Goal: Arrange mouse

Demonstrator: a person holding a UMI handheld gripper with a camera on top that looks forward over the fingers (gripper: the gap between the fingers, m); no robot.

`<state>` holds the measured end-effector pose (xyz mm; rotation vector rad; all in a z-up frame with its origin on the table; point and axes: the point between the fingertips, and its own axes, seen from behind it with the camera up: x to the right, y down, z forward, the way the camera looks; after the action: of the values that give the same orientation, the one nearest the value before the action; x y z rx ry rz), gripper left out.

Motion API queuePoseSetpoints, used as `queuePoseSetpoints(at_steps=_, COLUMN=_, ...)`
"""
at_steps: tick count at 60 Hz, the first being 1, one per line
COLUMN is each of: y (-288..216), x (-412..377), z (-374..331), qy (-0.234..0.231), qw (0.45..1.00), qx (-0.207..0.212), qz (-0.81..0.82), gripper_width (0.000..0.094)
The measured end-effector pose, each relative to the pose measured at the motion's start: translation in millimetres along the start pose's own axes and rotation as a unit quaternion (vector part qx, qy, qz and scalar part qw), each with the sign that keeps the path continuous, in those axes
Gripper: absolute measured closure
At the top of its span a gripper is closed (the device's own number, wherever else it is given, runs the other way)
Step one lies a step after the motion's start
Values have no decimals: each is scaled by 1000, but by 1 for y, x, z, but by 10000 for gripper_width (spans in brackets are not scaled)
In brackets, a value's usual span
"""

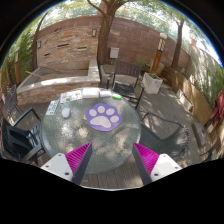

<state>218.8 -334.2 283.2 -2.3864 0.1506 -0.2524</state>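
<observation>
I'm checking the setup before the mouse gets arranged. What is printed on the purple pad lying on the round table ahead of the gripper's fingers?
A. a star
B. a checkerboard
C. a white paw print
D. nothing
C: the purple pad on the round table bears a white paw print, beyond the open gripper.

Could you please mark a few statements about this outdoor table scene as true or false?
1. A purple paw-print pad lies on the round glass table. True.
2. The claw is clamped on the paw-print pad. False: its pink-padded fingers stand open and apart, short of the pad, holding nothing.
3. The scene is indoors in an office. False: it is an outdoor patio with a tree trunk and a brick wall beyond.
4. Dark chairs stand around the table. True.
5. The paw-print pad lies ahead of the fingers, beyond their tips. True.
</observation>
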Motion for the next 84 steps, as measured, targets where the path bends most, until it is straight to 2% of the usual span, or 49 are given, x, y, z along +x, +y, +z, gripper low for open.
queuePoseSetpoints(at_steps=16, y=48, x=-9, z=9, qy=-4, qw=999, qx=-37, qz=2, gripper_width=111)
queuePoseSetpoints(at_steps=25, y=101, x=-57, z=42, qy=-34, qw=997, qx=-71, qz=-5, gripper_width=117)
queuePoseSetpoints(at_steps=31, y=116, x=-113, z=79, qy=-66, qw=995, qx=-70, qz=-12, gripper_width=110)
queuePoseSetpoints(at_steps=40, y=80, x=-199, z=152, qy=-108, qw=994, qx=-9, qz=-29, gripper_width=103)
queuePoseSetpoints(at_steps=48, y=16, x=-270, z=228, qy=-135, qw=989, qx=54, qz=-31, gripper_width=112)
queuePoseSetpoints(at_steps=52, y=-12, x=-300, z=268, qy=-141, qw=987, qx=73, qz=-30, gripper_width=111)
queuePoseSetpoints(at_steps=63, y=-68, x=-349, z=357, qy=-136, qw=987, qx=81, qz=-33, gripper_width=122)
queuePoseSetpoints(at_steps=71, y=-82, x=-357, z=401, qy=-125, qw=988, qx=73, qz=-45, gripper_width=174)
queuePoseSetpoints(at_steps=76, y=-84, x=-356, z=421, qy=-119, qw=990, qx=63, qz=-47, gripper_width=257)
queuePoseSetpoints(at_steps=80, y=-81, x=-361, z=427, qy=-133, qw=988, qx=56, qz=-46, gripper_width=417)
queuePoseSetpoints(at_steps=84, y=-83, x=-364, z=425, qy=-140, qw=987, qx=57, qz=-52, gripper_width=447)
